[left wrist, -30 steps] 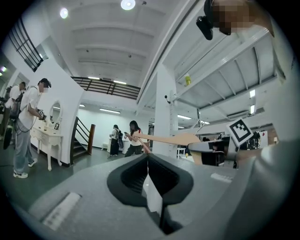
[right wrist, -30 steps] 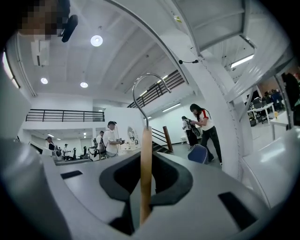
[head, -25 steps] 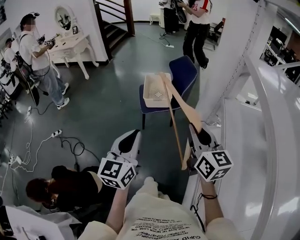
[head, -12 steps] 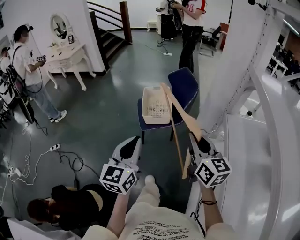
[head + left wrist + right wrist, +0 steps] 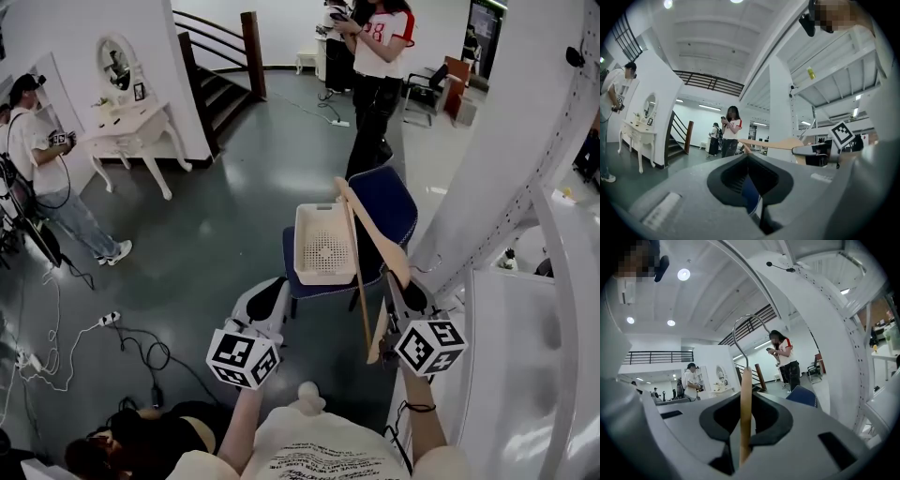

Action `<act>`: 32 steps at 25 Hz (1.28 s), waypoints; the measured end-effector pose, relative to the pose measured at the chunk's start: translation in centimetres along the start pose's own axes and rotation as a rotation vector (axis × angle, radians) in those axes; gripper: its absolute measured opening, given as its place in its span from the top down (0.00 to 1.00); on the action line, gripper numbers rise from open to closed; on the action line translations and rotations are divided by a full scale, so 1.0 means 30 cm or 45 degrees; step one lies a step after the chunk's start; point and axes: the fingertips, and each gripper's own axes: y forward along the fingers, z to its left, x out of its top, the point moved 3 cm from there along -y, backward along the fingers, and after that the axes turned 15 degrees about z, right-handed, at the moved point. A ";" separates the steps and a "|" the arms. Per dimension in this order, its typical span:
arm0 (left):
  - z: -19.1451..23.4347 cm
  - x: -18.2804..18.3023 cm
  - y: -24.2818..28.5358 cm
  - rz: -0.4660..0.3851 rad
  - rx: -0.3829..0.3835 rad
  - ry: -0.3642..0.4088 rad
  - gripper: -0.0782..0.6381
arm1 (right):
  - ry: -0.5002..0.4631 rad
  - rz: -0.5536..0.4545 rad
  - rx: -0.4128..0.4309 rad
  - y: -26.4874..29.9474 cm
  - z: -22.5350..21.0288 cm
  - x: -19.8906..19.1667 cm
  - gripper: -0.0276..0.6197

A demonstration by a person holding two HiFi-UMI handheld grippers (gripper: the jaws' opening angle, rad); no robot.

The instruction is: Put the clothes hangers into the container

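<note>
One white basket (image 5: 324, 246) on a blue chair (image 5: 389, 202), dark glossy floor (image 5: 216, 234) around

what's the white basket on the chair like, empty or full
Empty: the basket's bare perforated bottom shows; the wooden hanger is in the right gripper.

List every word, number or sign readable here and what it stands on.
"88", as far as it reads: red, on the standing person's white T-shirt.
Print on the wearer's shirt: too blurred to read.
Marker cubes: square patterns only, no letters.
</note>
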 end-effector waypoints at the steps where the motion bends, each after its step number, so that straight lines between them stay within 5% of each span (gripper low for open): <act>1: 0.024 0.004 0.019 0.000 -0.004 -0.001 0.86 | 0.007 0.000 -0.007 0.024 -0.006 0.007 0.87; 17: 0.287 -0.033 0.349 0.091 -0.019 -0.121 0.86 | 0.074 0.109 -0.029 0.437 -0.160 0.049 0.87; 32: 0.506 -0.093 0.857 0.282 -0.032 -0.291 0.86 | 0.159 0.385 0.034 0.971 -0.441 0.071 0.87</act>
